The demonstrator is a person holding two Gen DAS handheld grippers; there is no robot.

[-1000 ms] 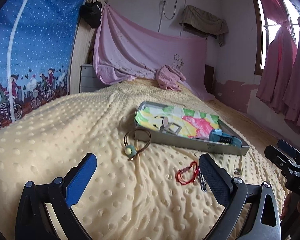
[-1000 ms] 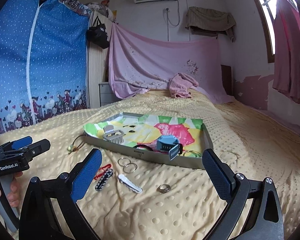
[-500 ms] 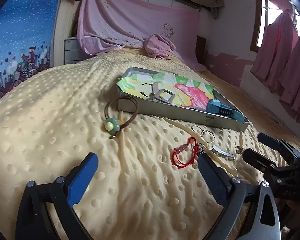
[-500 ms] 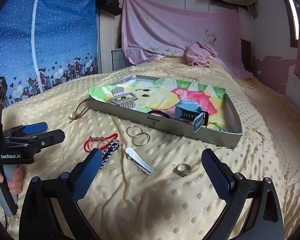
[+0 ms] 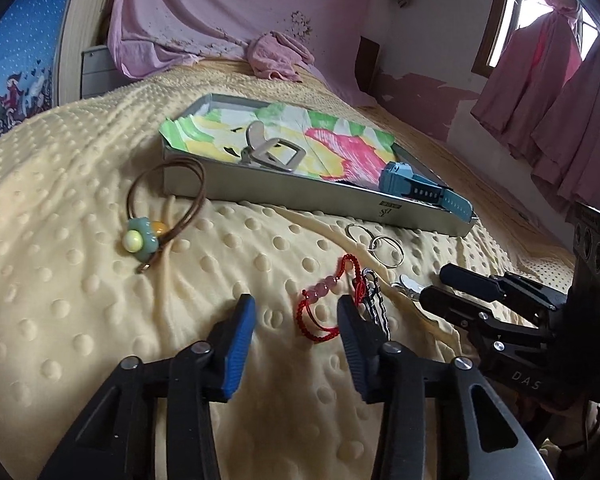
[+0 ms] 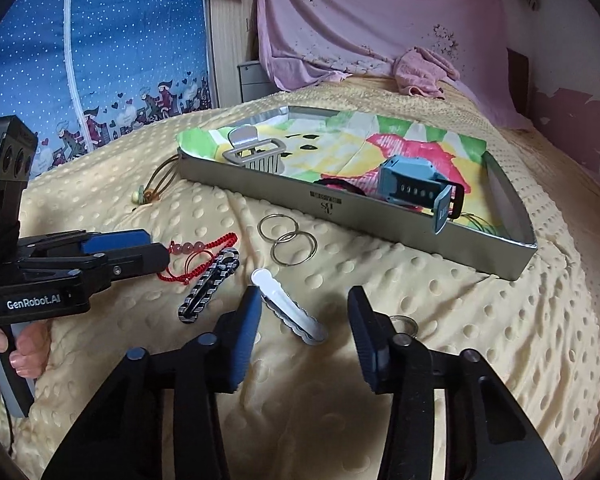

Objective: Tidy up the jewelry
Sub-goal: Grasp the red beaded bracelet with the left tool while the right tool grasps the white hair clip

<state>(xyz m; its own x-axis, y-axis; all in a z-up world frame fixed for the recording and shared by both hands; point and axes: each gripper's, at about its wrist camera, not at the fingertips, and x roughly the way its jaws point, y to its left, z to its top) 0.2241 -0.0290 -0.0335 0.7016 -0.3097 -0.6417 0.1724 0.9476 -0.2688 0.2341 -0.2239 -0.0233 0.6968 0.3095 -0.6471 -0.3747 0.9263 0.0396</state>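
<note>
A metal tray (image 5: 300, 198) (image 6: 380, 216) lined with bright paper lies on the yellow bedspread. It holds a grey hair claw (image 5: 274, 152) (image 6: 256, 154) and a blue watch (image 5: 416, 188) (image 6: 416, 184). In front lie a red bead bracelet (image 5: 324, 300) (image 6: 196, 250), a checkered clip (image 6: 210, 286), a white clip (image 6: 288, 312), two key rings (image 5: 380, 242) (image 6: 286, 238), a ring (image 6: 406, 325) and a brown cord with a flower bead (image 5: 156, 216). My left gripper (image 5: 296, 316) (image 6: 156, 252) is open around the bracelet. My right gripper (image 6: 304, 304) (image 5: 440, 284) is open over the white clip.
A pink cloth (image 5: 278, 56) lies at the bed's far end under a pink sheet on the wall. A blue wardrobe (image 6: 80, 40) stands at the left. Pink curtains (image 5: 560, 100) hang at the right.
Both grippers have come down and forward toward the items on the bed. Their jaws have narrowed, the left around the red bracelet and the right over the white clip.
</note>
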